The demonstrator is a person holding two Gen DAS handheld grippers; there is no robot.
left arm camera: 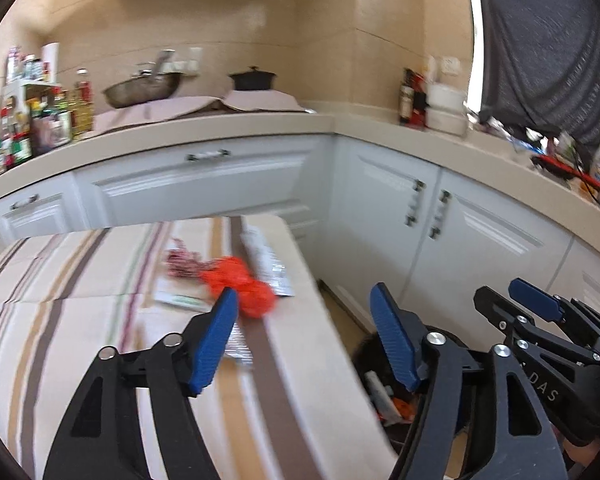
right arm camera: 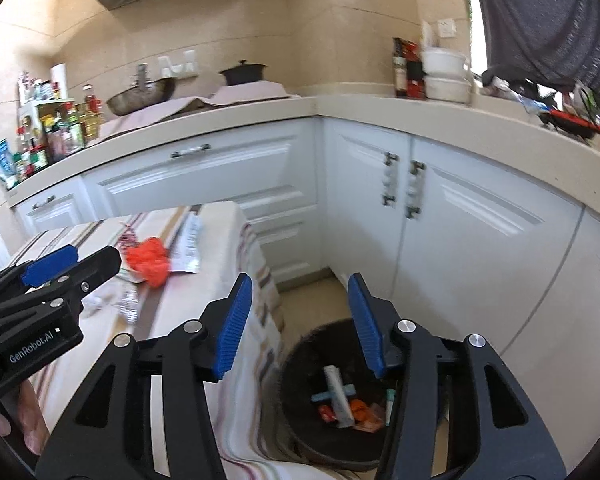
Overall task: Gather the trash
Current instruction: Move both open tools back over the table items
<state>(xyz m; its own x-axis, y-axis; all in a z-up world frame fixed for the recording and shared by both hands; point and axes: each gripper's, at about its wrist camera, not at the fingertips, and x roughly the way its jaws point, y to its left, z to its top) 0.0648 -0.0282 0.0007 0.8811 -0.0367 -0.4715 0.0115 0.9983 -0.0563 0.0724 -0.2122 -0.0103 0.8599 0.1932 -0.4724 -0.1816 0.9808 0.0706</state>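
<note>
Orange crumpled plastic lies on the striped worktop near its far right corner, touching a long white wrapper that runs along the right edge, with a red-and-white scrap just beside it and a silvery foil piece nearer the person. On the floor off the worktop's right edge stands a dark bin that already holds several pieces of rubbish. The left gripper hangs over the right edge, jaws spread wide and empty; the right gripper hangs above the bin, jaws likewise released with nothing between them. My reading is that one drop into the bin is done and the next pick is in hand. That calls for carrying the left gripper forward over the orange plastic, setting the jaws around it, and closing gently, since such loose film may slip or drag the wrapper along.
</note>
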